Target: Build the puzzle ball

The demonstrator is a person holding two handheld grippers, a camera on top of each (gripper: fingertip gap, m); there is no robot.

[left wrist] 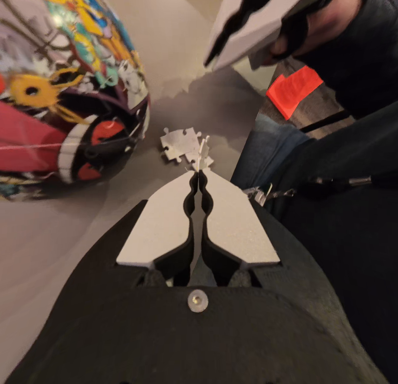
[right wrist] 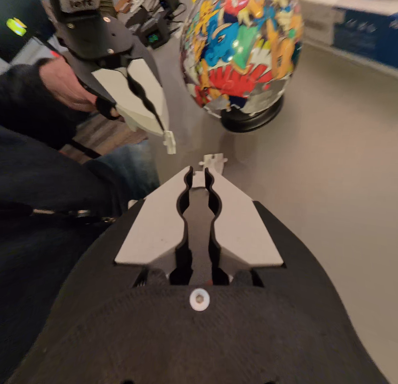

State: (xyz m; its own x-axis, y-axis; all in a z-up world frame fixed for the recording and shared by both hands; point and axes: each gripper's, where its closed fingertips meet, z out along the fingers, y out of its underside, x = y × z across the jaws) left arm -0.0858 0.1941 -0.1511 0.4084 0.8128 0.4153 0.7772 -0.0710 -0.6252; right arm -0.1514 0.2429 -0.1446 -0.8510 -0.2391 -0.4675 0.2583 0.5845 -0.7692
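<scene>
The colourful puzzle ball point(right wrist: 239, 54) stands on a black stand point(right wrist: 252, 117) on the grey table; it fills the left of the left wrist view point(left wrist: 71, 82). My left gripper point(left wrist: 198, 174) is shut on a white puzzle piece point(left wrist: 202, 156), held edge-on above the table; in the right wrist view the left gripper point(right wrist: 162, 130) and its piece point(right wrist: 169, 142) hang left of the ball. Loose white pieces point(left wrist: 181, 145) lie face down just beyond it. My right gripper point(right wrist: 198, 172) is open and empty, right over those pieces point(right wrist: 213, 162); it shows top right point(left wrist: 210, 61) in the left wrist view.
The table's near edge runs by a person's jeans-clad legs point(left wrist: 271, 149). A red object point(left wrist: 294, 91) lies on the floor beyond. Dark devices with cables point(right wrist: 155, 28) stand behind the ball, and a blue and white box point(right wrist: 361, 33) at back right. There is about 9 centimeters between the tips of the two grippers.
</scene>
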